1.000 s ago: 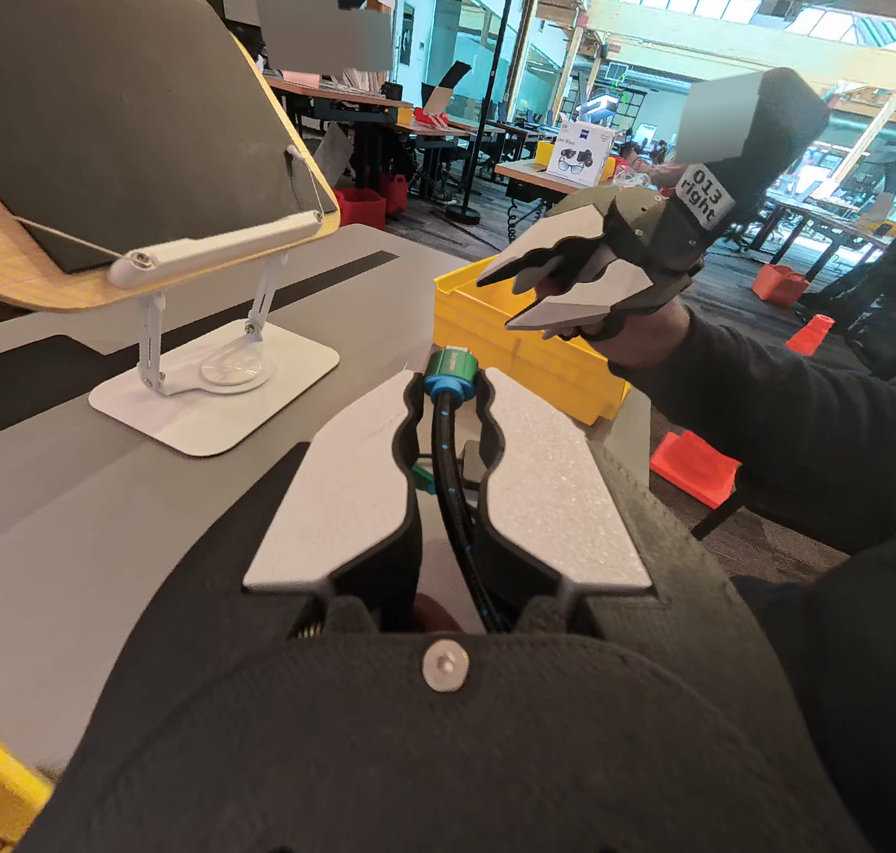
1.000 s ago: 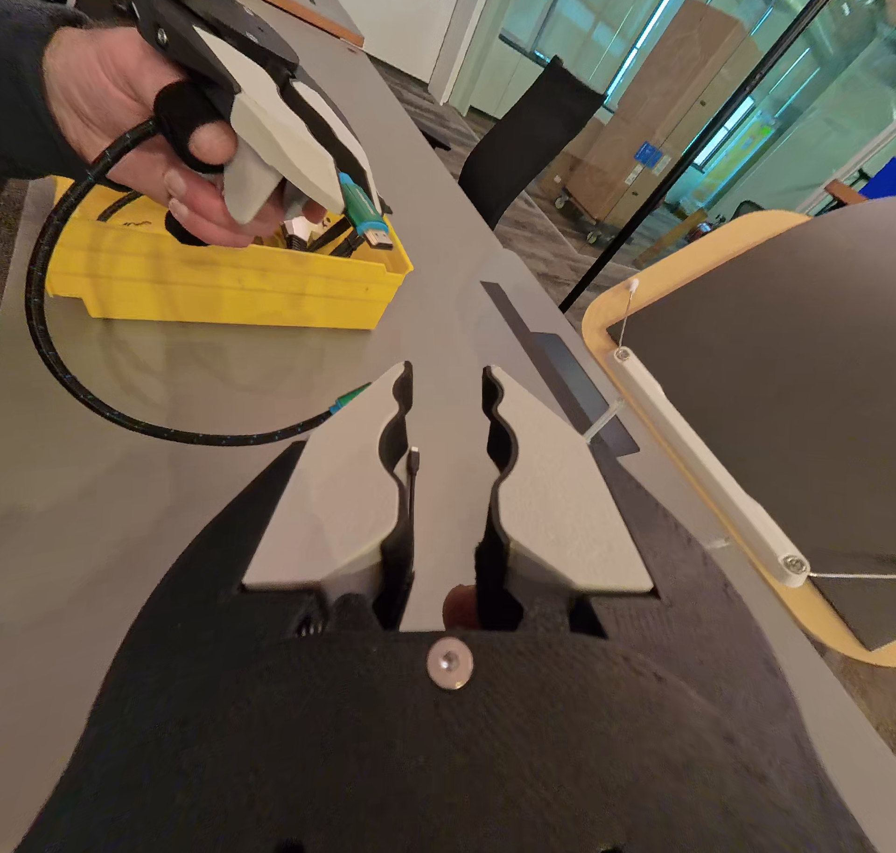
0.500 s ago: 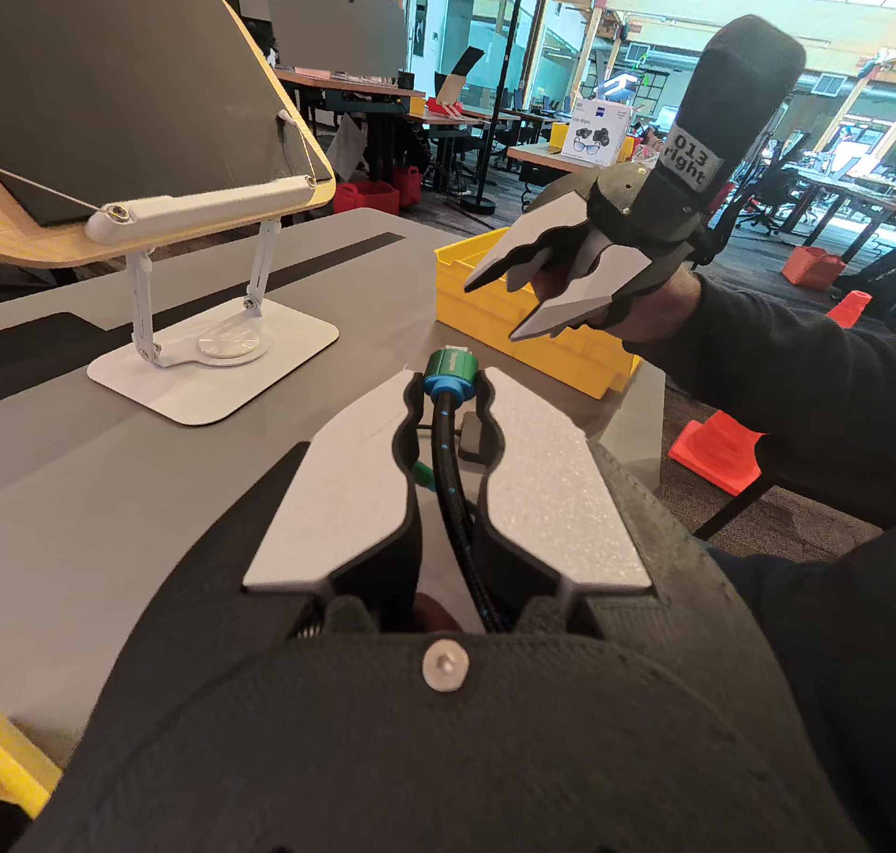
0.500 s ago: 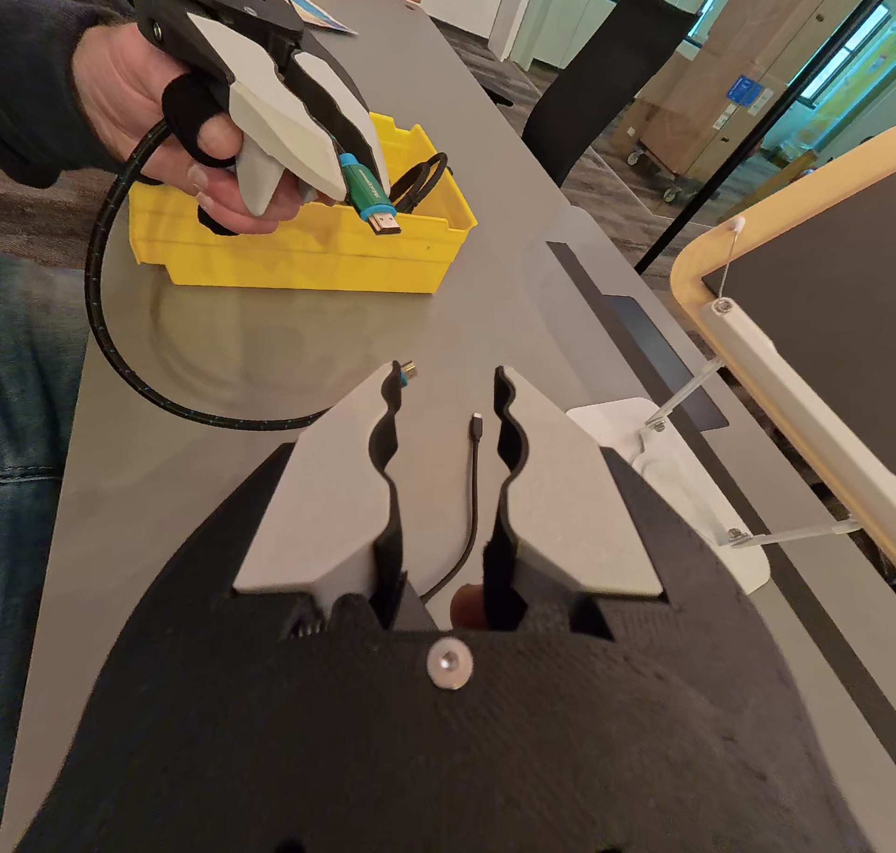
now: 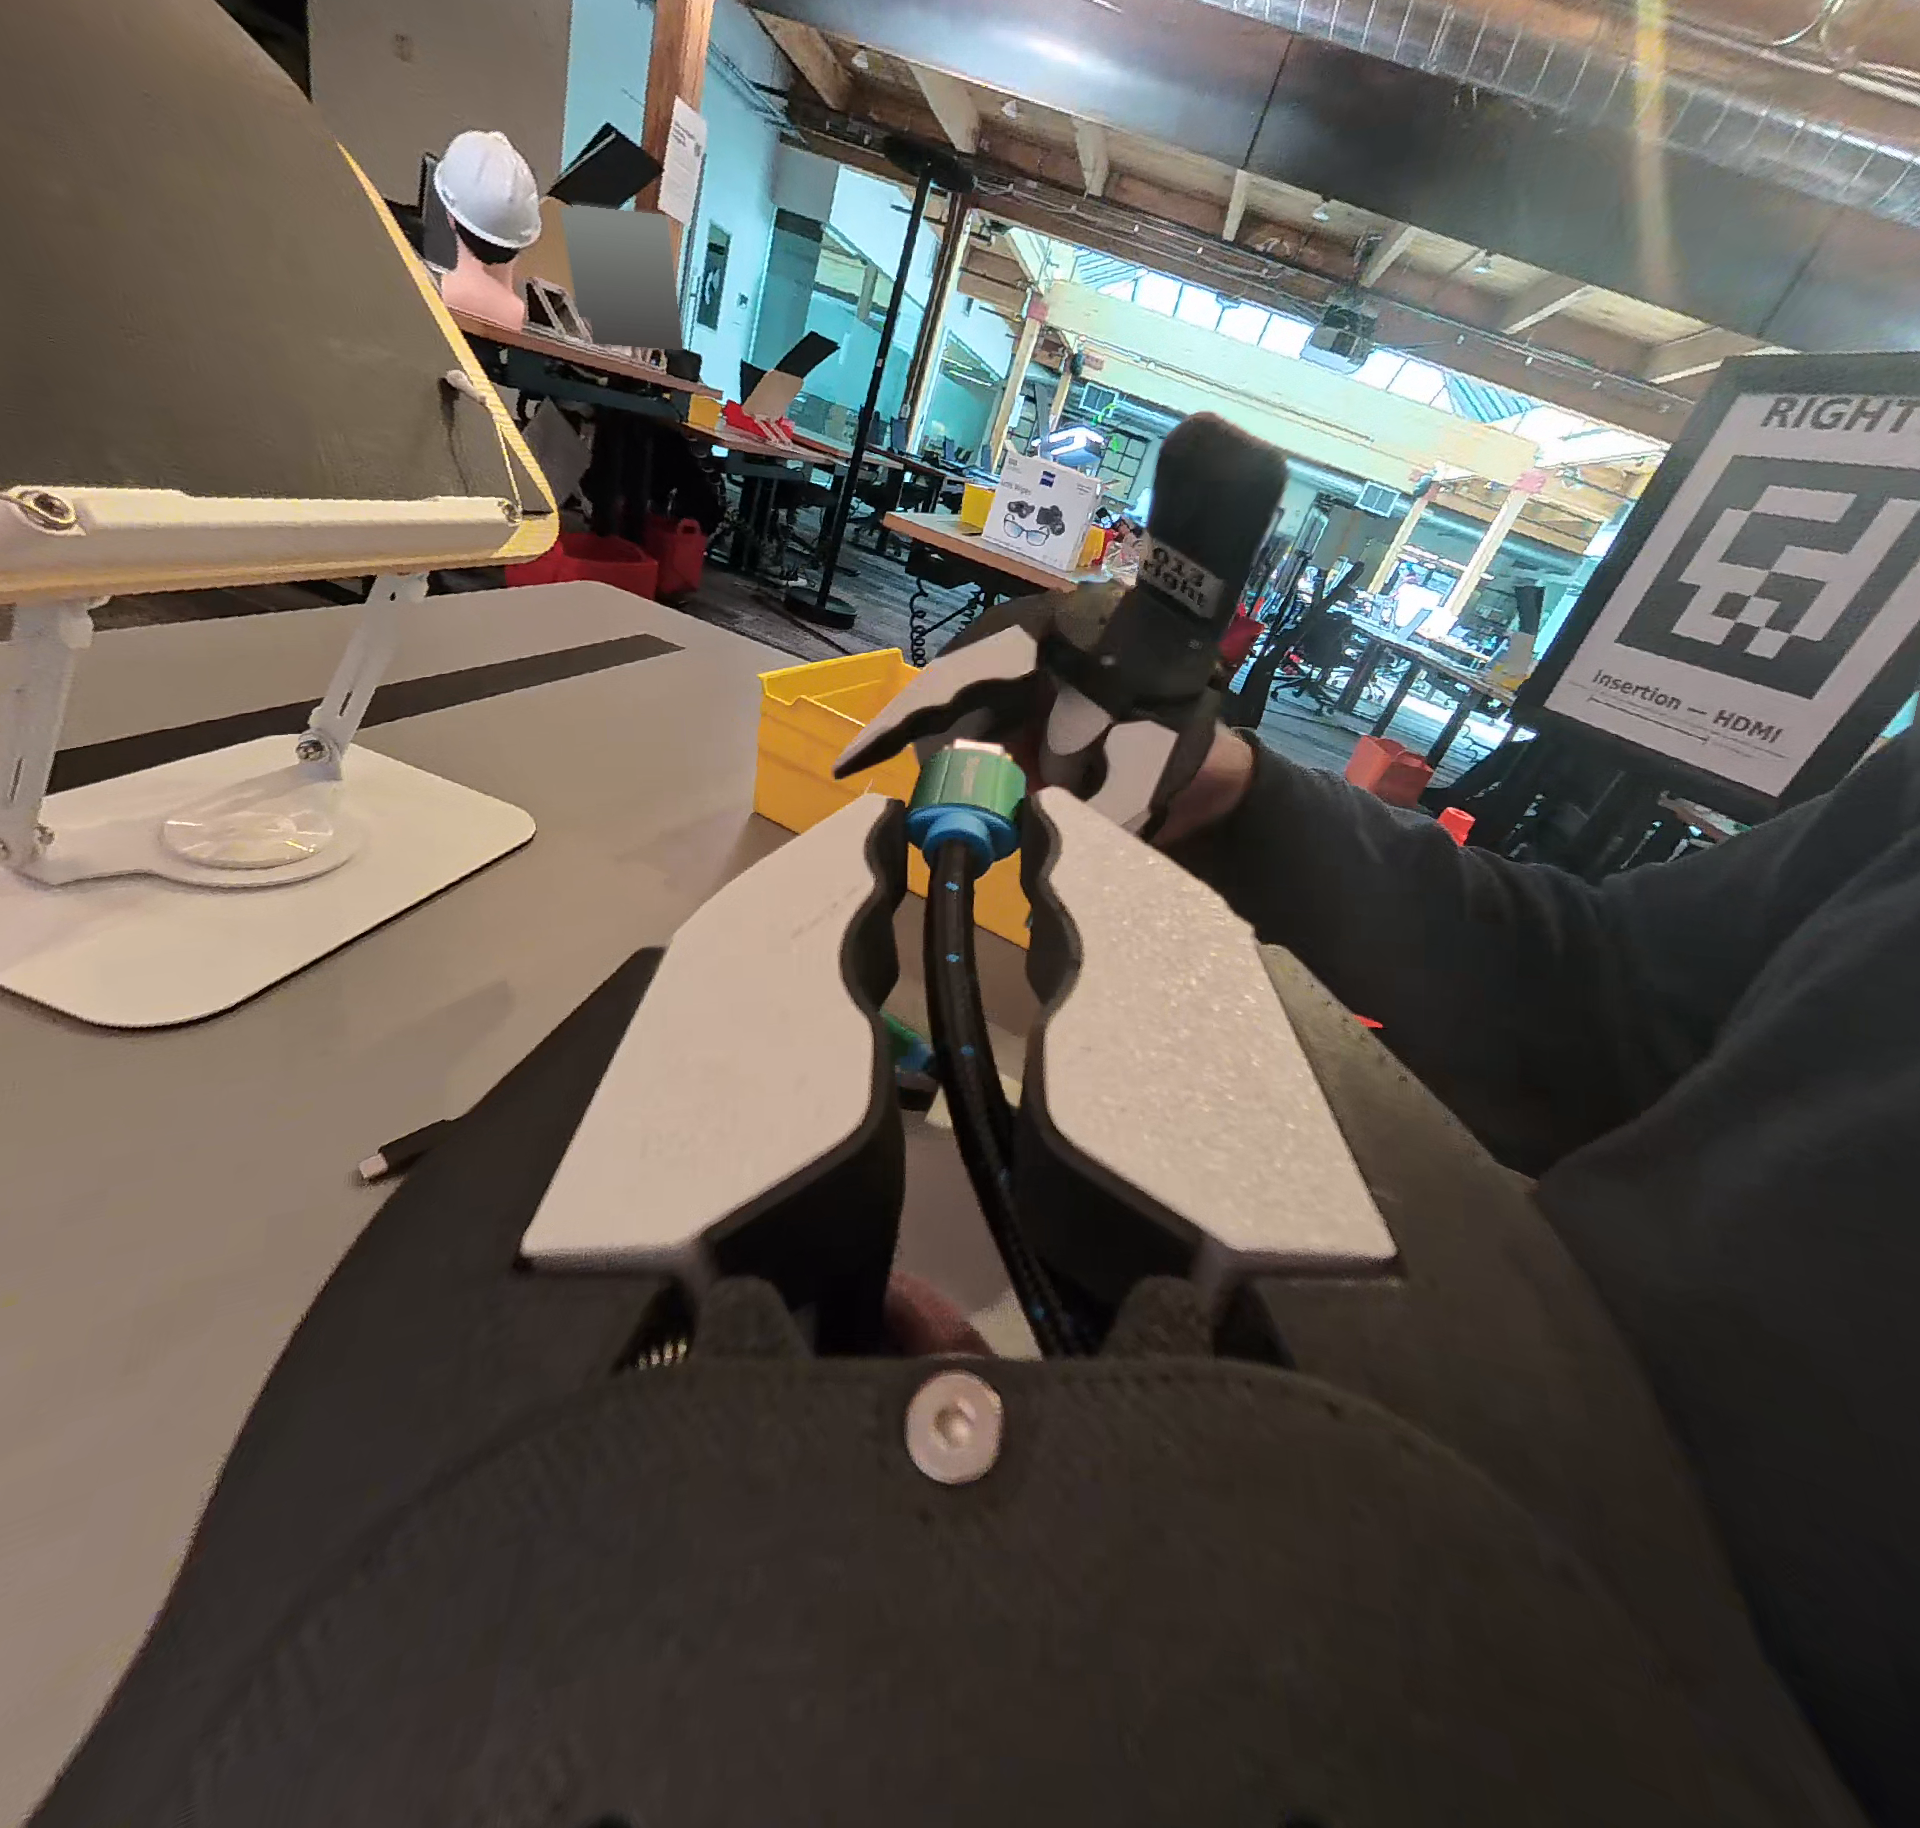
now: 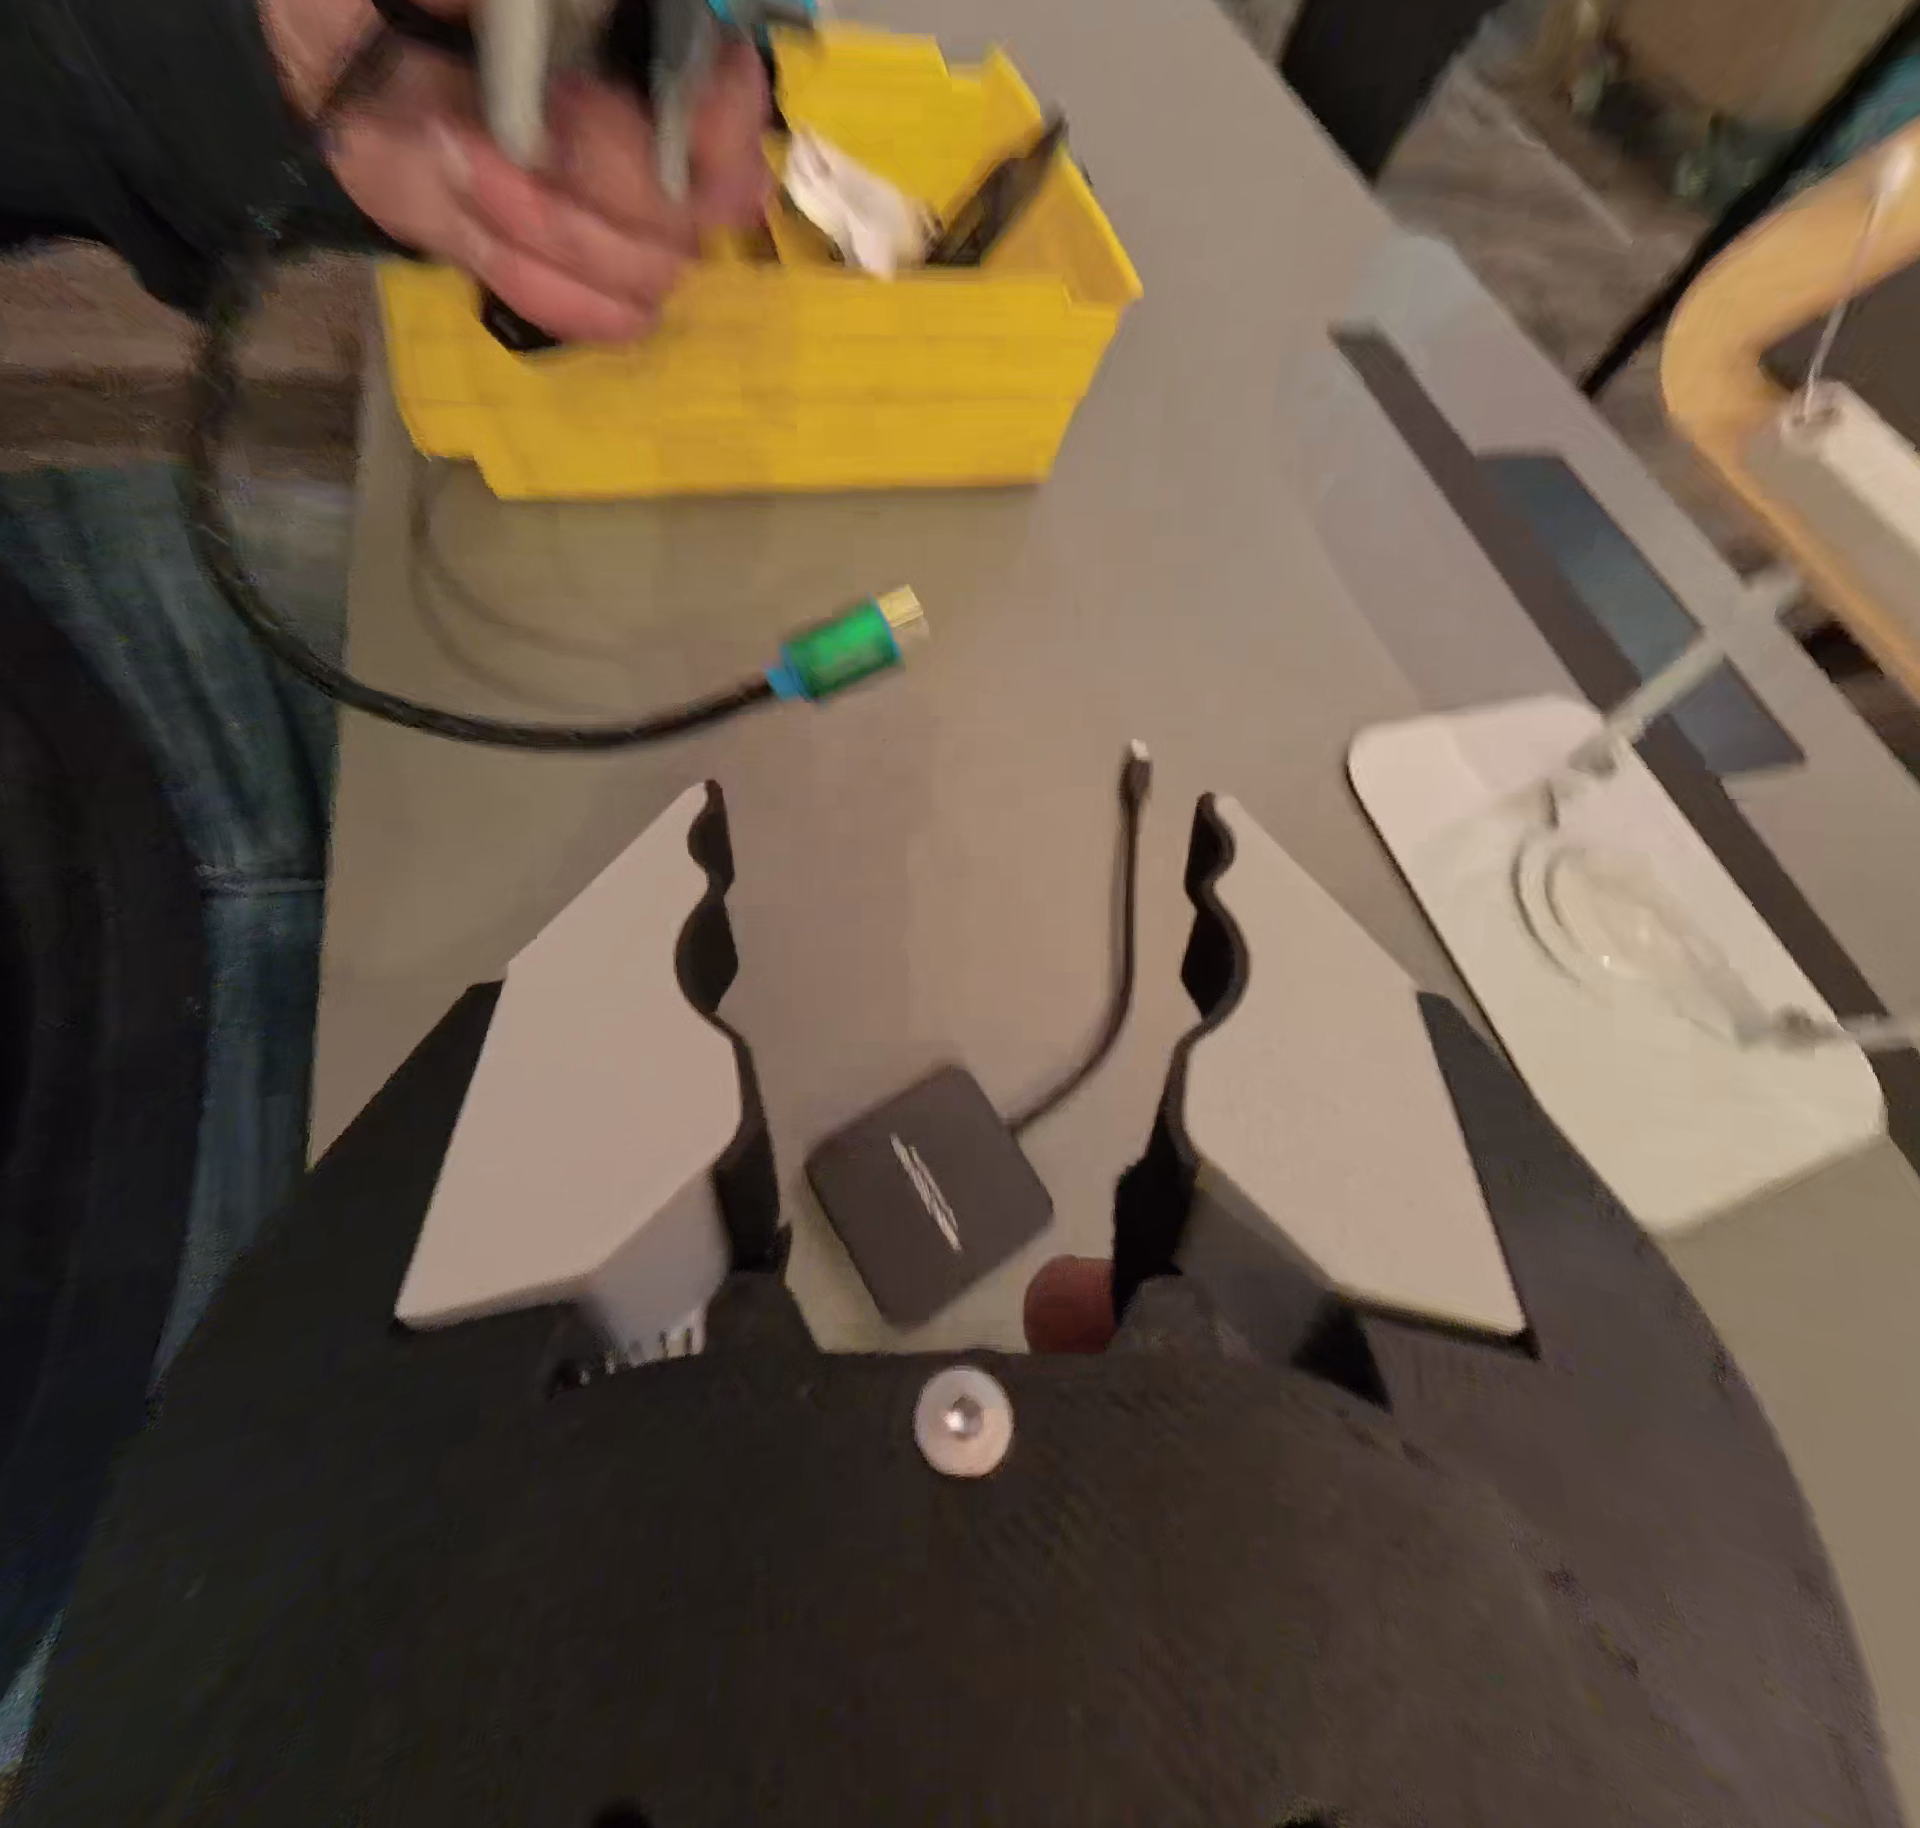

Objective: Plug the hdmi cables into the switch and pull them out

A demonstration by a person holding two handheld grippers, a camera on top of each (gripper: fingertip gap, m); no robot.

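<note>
Grey and smooth, the table (image 6: 1039,552) sits in a big, bright workshop with many desks far behind. The left gripper (image 5: 961,822) has its two fingers squeezed tight on a black cable (image 5: 961,957), just behind the cable's green and blue plug (image 5: 966,781). That plug pokes out past the fingertips, up in the air. The cable runs back between the fingers toward the hand.

The right gripper (image 6: 956,802) has its fingers spread wide with nothing in them. It hangs over the table. Between its fingers, low down near the palm, lies the small black switch (image 6: 928,1193), flat on the table. A thin black wire (image 6: 1127,905) comes out of the switch and ends in a tiny plug. A little way past the fingertips, the cable's other green plug (image 6: 840,651) lies loose on the table, pointing right.

Farther off stands a yellow bin (image 6: 769,396) with more cables inside. On the right side is a white stand (image 6: 1621,957) holding up a tilted board (image 5: 187,324). The right wrist view is blurry.
</note>
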